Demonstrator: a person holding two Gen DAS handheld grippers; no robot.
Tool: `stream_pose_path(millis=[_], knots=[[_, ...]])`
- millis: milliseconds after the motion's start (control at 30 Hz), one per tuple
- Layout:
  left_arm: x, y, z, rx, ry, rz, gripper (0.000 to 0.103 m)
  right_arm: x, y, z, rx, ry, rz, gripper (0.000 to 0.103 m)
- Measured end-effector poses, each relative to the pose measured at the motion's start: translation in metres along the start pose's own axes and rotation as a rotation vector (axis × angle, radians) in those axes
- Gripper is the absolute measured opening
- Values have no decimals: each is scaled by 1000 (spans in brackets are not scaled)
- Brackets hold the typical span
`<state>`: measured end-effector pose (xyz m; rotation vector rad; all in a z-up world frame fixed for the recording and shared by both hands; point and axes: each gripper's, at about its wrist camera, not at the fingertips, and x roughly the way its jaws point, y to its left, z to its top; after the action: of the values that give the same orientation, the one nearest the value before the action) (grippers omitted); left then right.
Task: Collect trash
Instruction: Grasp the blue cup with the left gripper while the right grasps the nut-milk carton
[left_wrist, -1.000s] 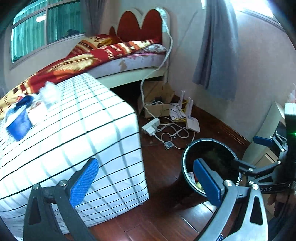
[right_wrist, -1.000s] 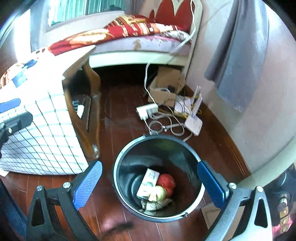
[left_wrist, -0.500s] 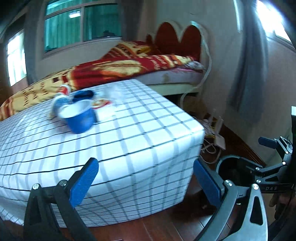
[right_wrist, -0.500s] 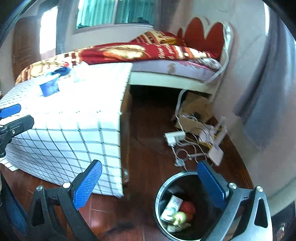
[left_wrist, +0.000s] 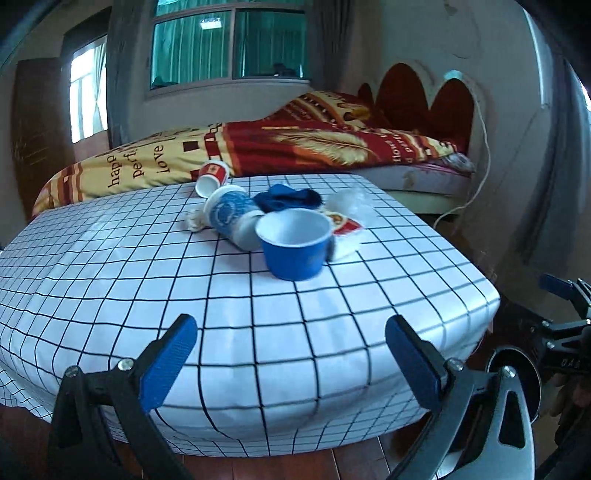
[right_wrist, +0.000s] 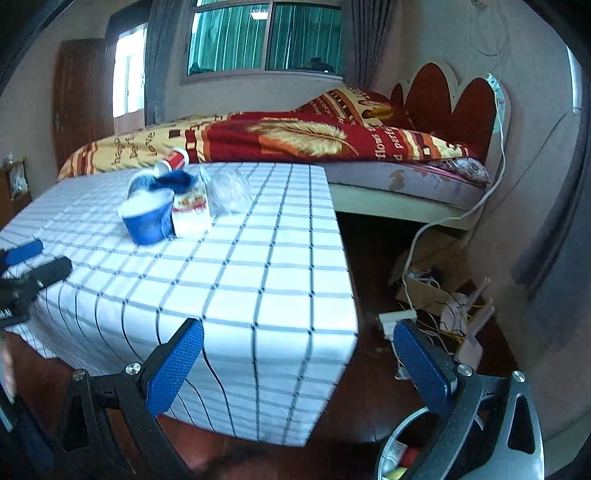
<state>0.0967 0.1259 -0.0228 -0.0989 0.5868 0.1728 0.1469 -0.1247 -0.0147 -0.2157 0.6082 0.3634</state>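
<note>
Trash clustered mid-table | blue bowl upright, looks empty | paper cup on its side, mouth toward bowl | bin holds scraps | left gripper, right gripper both spread, empty

You can read "happ", "perf", "love" on the yellow end of the bedspread; "flowe" and "perfe" on its red end. Right gripper frame shows "DAS". Cup markings illegible.
</note>
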Motion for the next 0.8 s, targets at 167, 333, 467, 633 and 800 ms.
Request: stream_pose_path(millis=[167,333,467,633,800], knots=[[16,8,11,-8,-7,4,102,19,21,22,-45,-4,16,103],[33,8,24,0,-8,-16,95,40,23,33,-47,6,1,103],[49,7,31,8,4,-15,94,59,16,39,-26,28,0,103],[82,0,37,19,62,-15,93,77,13,46,-29,41,8,103],[107,-3,48,7,76,-16,90,100,13,54,-44,71,18,103]])
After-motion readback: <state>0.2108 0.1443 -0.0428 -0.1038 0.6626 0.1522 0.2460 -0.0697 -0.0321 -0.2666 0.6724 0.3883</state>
